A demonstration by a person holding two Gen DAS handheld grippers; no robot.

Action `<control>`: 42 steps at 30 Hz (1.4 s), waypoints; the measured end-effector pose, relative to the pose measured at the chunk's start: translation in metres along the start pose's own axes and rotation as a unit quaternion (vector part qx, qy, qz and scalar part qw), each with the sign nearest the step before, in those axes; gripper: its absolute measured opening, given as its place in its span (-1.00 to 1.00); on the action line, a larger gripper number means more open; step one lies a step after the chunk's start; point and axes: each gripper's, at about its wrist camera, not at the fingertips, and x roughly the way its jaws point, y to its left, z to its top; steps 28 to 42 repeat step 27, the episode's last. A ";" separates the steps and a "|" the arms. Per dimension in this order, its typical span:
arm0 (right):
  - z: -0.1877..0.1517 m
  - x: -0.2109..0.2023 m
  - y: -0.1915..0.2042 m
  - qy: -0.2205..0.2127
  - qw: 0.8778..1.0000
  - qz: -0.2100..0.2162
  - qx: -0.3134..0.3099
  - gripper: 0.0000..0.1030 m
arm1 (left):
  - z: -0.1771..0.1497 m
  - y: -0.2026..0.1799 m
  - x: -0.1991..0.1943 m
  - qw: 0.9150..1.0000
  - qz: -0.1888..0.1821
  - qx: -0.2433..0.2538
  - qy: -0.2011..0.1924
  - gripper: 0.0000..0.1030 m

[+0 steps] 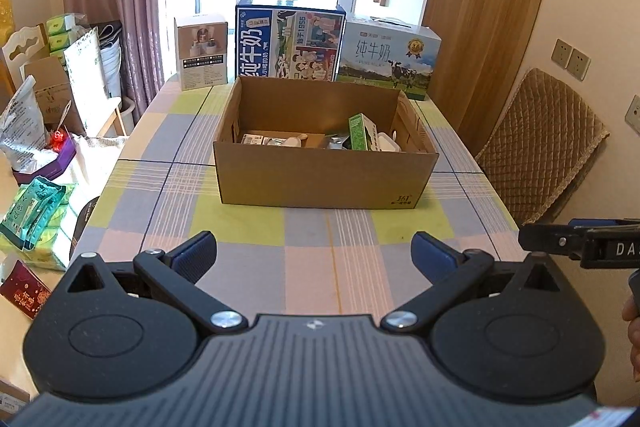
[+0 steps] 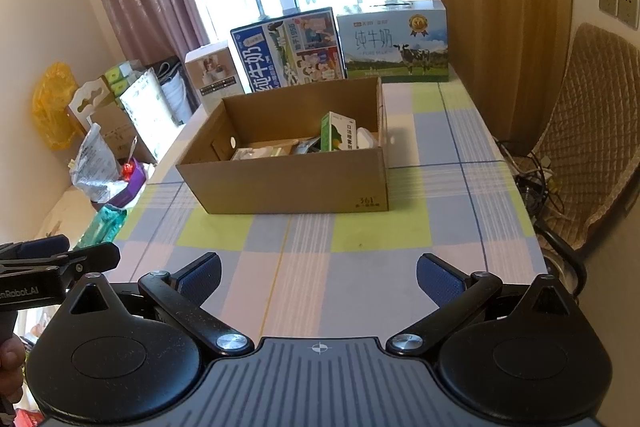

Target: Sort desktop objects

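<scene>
Left wrist view: the left tool (image 1: pixel 314 255) hovers low over a desk (image 1: pixel 168 187) covered in a pastel checked cloth, its blue-padded fingers (image 1: pixel 196 255) spread wide with nothing between them. Straight ahead, well apart from the fingertips, an open cardboard box (image 1: pixel 324 179) sits on the cloth near the desk's middle. Inside it lie the sorted items: a green-and-white carton (image 1: pixel 360 131) standing tilted toward the right end, a white container (image 1: pixel 386 142) just beside it, a silvery packet and other small white pieces along the bottom. Behind the box, at the desk's far edge by the window, stand a small white product box (image 1: pixel 202 53), a blue milk carton case (image 1: pixel 290 45) and a pale milk gift case (image 1: pixel 390 57). The right tool (image 2: pixel 318 281), seen from its own wrist camera, is likewise splayed open and empty above the cloth, short of the cardboard box (image 2: pixel 296 183). Each tool shows at the edge of the other's view, and a quilted chair (image 1: pixel 540 147) stands at the desk's right side.
</scene>
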 end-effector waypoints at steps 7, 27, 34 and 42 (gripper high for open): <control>-0.001 0.003 0.000 0.003 1.000 -0.003 -0.004 0.96 | 0.000 0.001 0.001 1.000 0.009 0.002 -0.002 0.97; 0.001 0.008 -0.001 0.007 1.000 -0.007 -0.008 0.96 | -0.001 0.003 0.010 1.000 0.000 0.003 -0.001 0.98; 0.001 0.008 -0.001 0.007 1.000 -0.007 -0.008 0.96 | -0.001 0.003 0.010 1.000 0.000 0.003 -0.001 0.98; 0.001 0.008 -0.001 0.007 1.000 -0.007 -0.008 0.96 | -0.001 0.003 0.010 1.000 0.000 0.003 -0.001 0.98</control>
